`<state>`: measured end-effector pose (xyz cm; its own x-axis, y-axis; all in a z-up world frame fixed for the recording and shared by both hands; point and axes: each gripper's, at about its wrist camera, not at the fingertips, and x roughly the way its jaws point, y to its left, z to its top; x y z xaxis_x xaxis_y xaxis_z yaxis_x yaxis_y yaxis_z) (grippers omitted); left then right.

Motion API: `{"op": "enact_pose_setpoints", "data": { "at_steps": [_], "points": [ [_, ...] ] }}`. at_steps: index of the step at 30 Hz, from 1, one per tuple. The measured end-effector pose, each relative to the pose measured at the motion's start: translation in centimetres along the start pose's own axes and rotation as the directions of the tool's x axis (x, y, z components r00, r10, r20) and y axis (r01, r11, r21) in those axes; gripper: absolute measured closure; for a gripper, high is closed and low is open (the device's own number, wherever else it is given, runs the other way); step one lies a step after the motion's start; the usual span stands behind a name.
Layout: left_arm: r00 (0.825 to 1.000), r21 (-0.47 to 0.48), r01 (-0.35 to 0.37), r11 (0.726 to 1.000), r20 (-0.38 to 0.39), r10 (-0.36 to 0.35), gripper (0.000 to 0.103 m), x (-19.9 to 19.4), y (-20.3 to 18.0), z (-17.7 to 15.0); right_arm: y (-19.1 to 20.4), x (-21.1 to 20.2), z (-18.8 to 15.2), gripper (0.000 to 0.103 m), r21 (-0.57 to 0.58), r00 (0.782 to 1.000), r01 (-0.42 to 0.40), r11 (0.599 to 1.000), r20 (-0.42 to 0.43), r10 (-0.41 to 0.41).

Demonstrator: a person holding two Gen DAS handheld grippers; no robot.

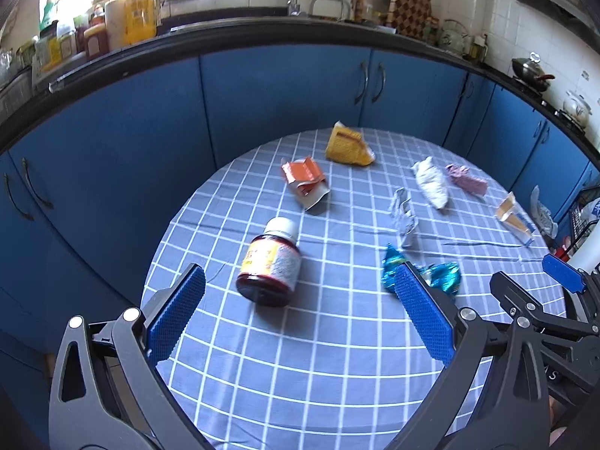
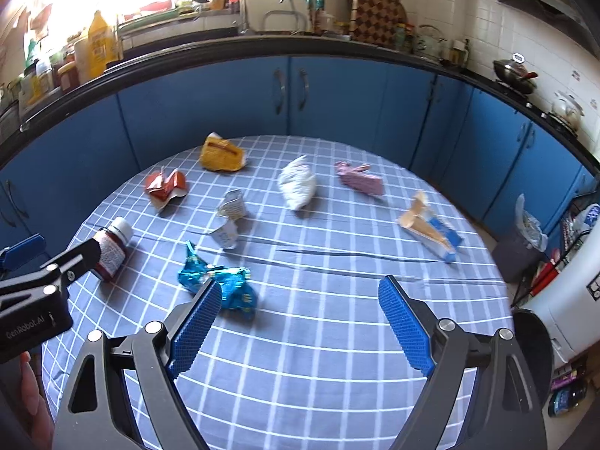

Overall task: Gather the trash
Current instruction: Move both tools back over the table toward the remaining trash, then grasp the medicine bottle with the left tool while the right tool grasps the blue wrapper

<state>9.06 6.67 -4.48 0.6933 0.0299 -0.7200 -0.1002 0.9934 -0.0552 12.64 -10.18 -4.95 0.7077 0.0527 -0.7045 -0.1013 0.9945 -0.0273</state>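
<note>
Trash lies scattered on a round table with a blue checked cloth (image 2: 337,337). My left gripper (image 1: 300,275) is open just above the cloth. A dark red pill bottle (image 1: 272,262) with a white cap lies on its side just beyond its fingertips. My right gripper (image 2: 300,287) is also open and empty, with a teal foil wrapper (image 2: 221,281) beside its left finger. Farther back lie an orange wrapper (image 1: 305,182), a yellow packet (image 1: 348,146), a silver wrapper (image 2: 228,221), a white crumpled bag (image 2: 298,183), a pink wrapper (image 2: 360,180) and a flattened blue-and-tan carton (image 2: 431,228).
Blue cabinets (image 2: 210,105) under a dark countertop curve around the far side of the table. A grey bin (image 2: 521,247) with a liner stands on the floor to the right, next to a white appliance (image 2: 570,300). The left gripper (image 2: 52,253) shows at the right wrist view's left edge.
</note>
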Motion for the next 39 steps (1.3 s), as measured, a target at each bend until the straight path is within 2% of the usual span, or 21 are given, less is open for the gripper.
{"op": "enact_pose_setpoints", "data": {
  "at_steps": [16,26,28,29,30,35,37,39],
  "points": [
    [0.995,-0.018,-0.022,1.000,-0.093,0.020,0.004,5.3,2.8,-0.1,4.1,6.0,0.1,0.020,-0.064,0.991,-0.079,0.995,-0.110,0.072],
    [0.991,-0.041,-0.025,0.999,-0.133,0.019,0.004,7.9,4.0,-0.2,4.4,8.6,0.3,0.020,-0.033,0.982,-0.111,0.993,-0.157,0.105],
    [0.990,-0.045,-0.021,0.999,-0.138,0.014,0.004,8.1,4.0,-0.1,4.2,8.4,0.3,0.025,-0.031,0.984,-0.110,0.993,-0.146,0.105],
    [0.990,-0.046,-0.019,0.999,-0.140,0.013,0.005,8.3,4.0,0.0,4.2,8.2,0.3,0.038,-0.036,0.985,-0.116,0.993,-0.136,0.110],
    [0.990,-0.046,-0.018,0.999,-0.140,0.011,0.008,8.3,4.0,0.0,4.3,8.0,0.4,0.052,-0.046,0.985,-0.122,0.991,-0.131,0.115],
    [0.990,-0.035,-0.015,0.999,-0.140,0.010,0.032,8.1,3.3,-0.1,4.7,7.2,0.4,0.059,-0.086,0.987,-0.110,0.990,-0.130,0.098],
    [0.990,-0.039,-0.001,0.999,-0.143,-0.004,0.051,7.6,3.1,-0.2,4.7,6.6,0.4,0.061,-0.086,0.987,-0.111,0.990,-0.126,0.099],
    [0.988,-0.044,0.009,0.999,-0.151,-0.015,0.054,7.4,2.9,-0.2,4.4,6.3,0.4,0.063,-0.079,0.987,-0.112,0.991,-0.124,0.102]
  ]
}}
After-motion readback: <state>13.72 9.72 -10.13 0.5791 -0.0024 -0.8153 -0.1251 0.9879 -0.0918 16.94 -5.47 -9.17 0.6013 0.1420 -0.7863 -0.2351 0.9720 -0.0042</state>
